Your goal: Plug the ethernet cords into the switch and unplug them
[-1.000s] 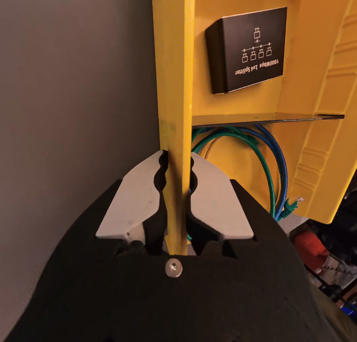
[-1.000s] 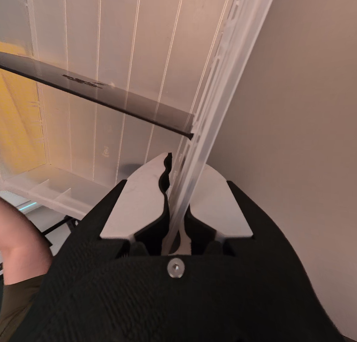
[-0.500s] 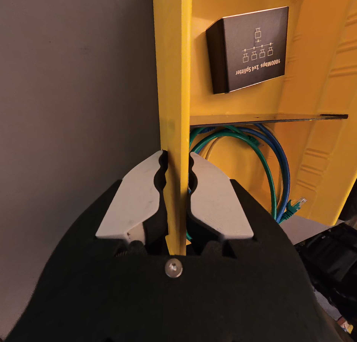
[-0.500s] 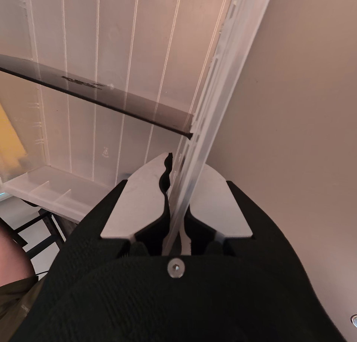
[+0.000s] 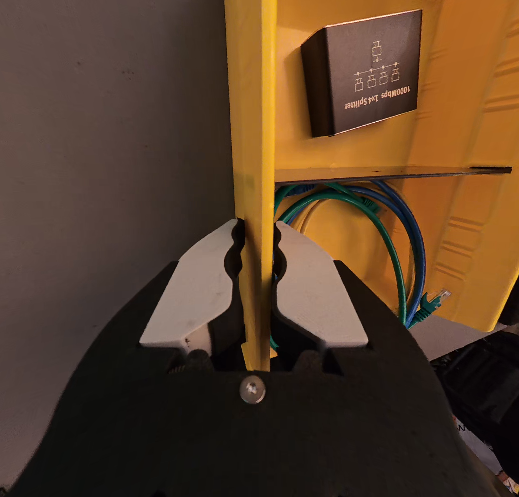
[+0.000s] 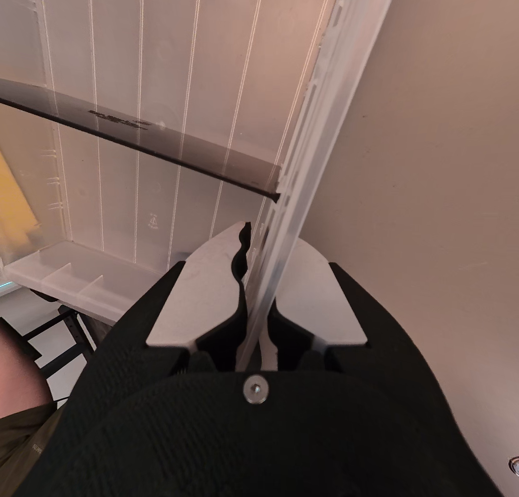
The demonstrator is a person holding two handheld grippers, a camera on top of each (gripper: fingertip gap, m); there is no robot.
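Observation:
My left gripper (image 5: 257, 225) is shut on the side wall of a yellow bin (image 5: 250, 90). In the bin's far compartment lies the black switch (image 5: 370, 73). A dark divider (image 5: 393, 171) separates it from the near compartment. There, green (image 5: 393, 259) and blue (image 5: 418, 244) ethernet cords lie coiled, with a green plug (image 5: 429, 305) at the bin's edge. My right gripper (image 6: 271, 230) is shut on the side wall of a clear plastic bin (image 6: 323, 118). That bin has a dark divider (image 6: 168, 149) and holds nothing I can see.
A plain grey surface (image 5: 112, 146) fills the left of the left wrist view. Dark clutter (image 5: 477, 371) lies beyond the yellow bin. A beige surface (image 6: 421, 202) is right of the clear bin. A person's arm (image 6: 16, 371) and a black frame (image 6: 64, 329) show lower left. Spacing between my two grippers at the tips: around 65 centimeters.
Both grippers keep their hold on the bin walls. The background behind both bins has shifted: a red object left the left wrist view, and the arm moved lower in the right wrist view.

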